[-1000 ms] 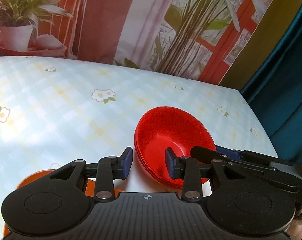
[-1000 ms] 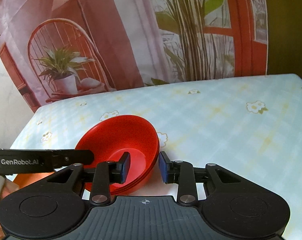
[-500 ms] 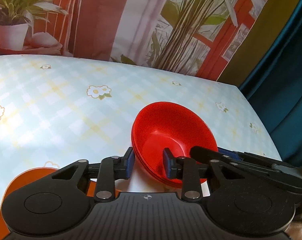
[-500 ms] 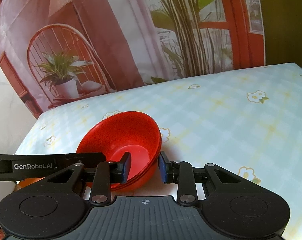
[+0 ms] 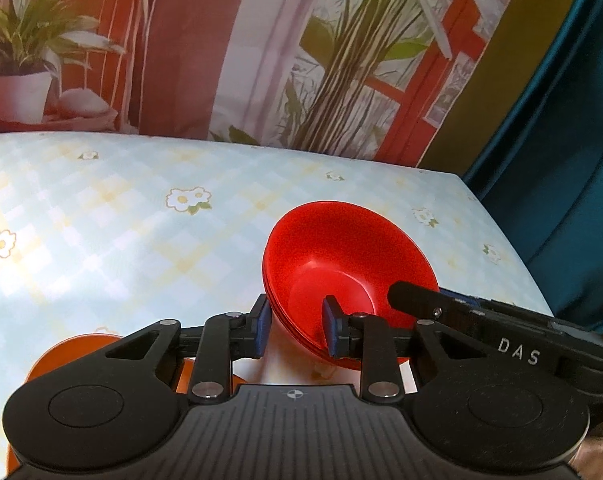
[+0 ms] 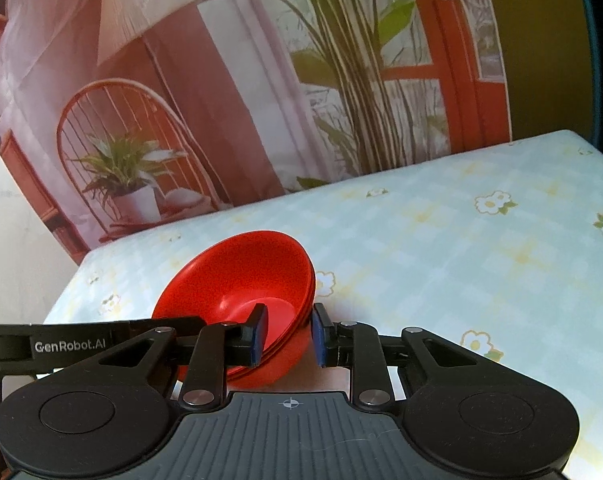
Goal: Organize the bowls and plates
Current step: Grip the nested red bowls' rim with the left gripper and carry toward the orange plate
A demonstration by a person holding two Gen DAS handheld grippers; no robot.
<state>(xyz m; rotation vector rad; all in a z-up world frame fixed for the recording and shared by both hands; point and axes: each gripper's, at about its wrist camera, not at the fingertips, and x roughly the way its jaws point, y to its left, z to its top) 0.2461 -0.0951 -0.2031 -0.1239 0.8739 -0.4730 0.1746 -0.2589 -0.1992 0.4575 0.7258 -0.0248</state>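
Note:
A stack of red bowls (image 5: 341,264) is held up off the flowered tablecloth, tilted. My left gripper (image 5: 295,330) is shut on its left rim, one finger inside and one outside. My right gripper (image 6: 287,334) is shut on the stack's (image 6: 245,280) opposite rim in the same way. Each gripper shows as a black bar in the other's view. An orange plate (image 5: 81,348) lies on the table low left, mostly hidden behind my left gripper.
The table (image 5: 121,232) has a light blue checked cloth with daisies. A printed backdrop (image 6: 261,100) of plants and a chair hangs behind its far edge. A teal curtain (image 5: 561,140) hangs at the right.
Both grippers have lifted the bowl stack off the table and tipped it slightly. The grip on each rim is unchanged.

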